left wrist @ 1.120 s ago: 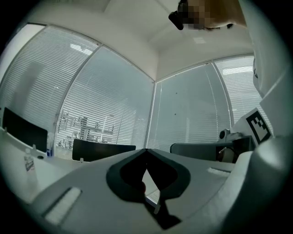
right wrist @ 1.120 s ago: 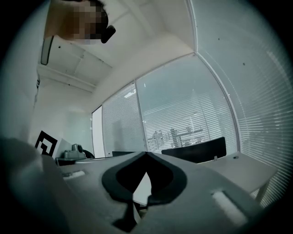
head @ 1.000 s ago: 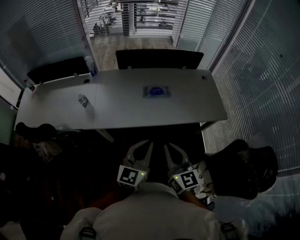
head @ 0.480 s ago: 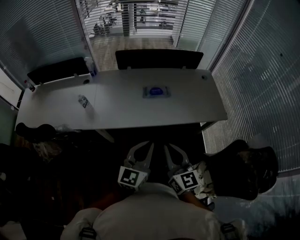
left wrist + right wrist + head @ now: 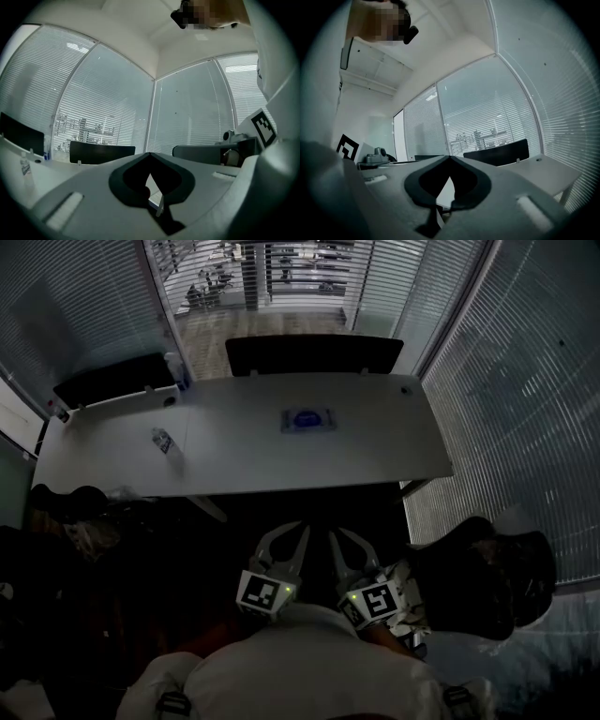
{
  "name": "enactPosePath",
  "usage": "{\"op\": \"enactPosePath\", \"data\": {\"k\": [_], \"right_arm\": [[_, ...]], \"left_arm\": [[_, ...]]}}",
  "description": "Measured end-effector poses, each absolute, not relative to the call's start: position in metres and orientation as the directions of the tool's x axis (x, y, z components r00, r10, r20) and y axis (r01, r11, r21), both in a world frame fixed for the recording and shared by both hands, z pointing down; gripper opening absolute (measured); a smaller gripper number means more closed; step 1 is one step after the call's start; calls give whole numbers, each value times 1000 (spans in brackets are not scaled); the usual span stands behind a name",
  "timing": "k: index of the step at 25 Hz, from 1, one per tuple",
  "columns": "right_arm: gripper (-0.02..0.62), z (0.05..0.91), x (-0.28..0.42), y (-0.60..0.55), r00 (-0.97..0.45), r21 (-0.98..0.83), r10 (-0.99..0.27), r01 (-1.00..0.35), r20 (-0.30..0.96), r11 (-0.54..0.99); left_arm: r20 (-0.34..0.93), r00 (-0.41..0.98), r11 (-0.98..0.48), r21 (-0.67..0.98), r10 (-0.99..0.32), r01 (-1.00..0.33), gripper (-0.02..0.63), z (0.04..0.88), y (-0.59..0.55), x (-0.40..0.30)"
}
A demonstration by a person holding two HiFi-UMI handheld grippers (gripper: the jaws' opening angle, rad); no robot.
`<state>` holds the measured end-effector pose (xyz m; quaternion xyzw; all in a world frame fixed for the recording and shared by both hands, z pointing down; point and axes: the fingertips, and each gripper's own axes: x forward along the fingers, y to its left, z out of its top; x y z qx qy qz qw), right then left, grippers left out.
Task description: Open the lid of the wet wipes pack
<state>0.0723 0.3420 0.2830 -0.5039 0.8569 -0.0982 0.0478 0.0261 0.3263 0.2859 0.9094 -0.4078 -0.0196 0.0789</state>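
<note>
white and mostly bare, the surface (image 5: 375, 446) is carrying the wet wipes pack (image 5: 308, 420) near its middle, lying flat with its blue label facing up. its lid is looking closed from the head view, though the pack is showing too small there to be sure. a small bottle (image 5: 163, 440) is standing well apart from it toward the left end, and a dark chair (image 5: 314, 354) is sitting behind the far edge.

the left tool (image 5: 299, 527) and the right tool (image 5: 331, 532) are hanging side by side close to the person's body, pointing level toward the surface and stopping well short of its near edge. both are clenched on nothing: in each gripper view the jaw tips are meeting at a point, with only the room showing through the gap behind them.

judging by this, the task is sitting at its very start. nothing is being touched. the reach to the pack, the steadying of it, the catching of the lid's edge and the lifting are all waiting to be done. the next move is probably calling for both tools to be going forward over the surface, with at least one opening before meeting the lid.
</note>
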Motion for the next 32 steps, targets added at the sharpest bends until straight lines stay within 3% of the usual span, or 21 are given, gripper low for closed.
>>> {"op": "enactPosePath", "data": {"k": [32], "right_arm": [[0, 278, 146, 385, -488, -247, -872, -842, -27, 479]], "left_arm": [[32, 678, -671, 118, -734, -732, 3, 282, 370, 105]]}}
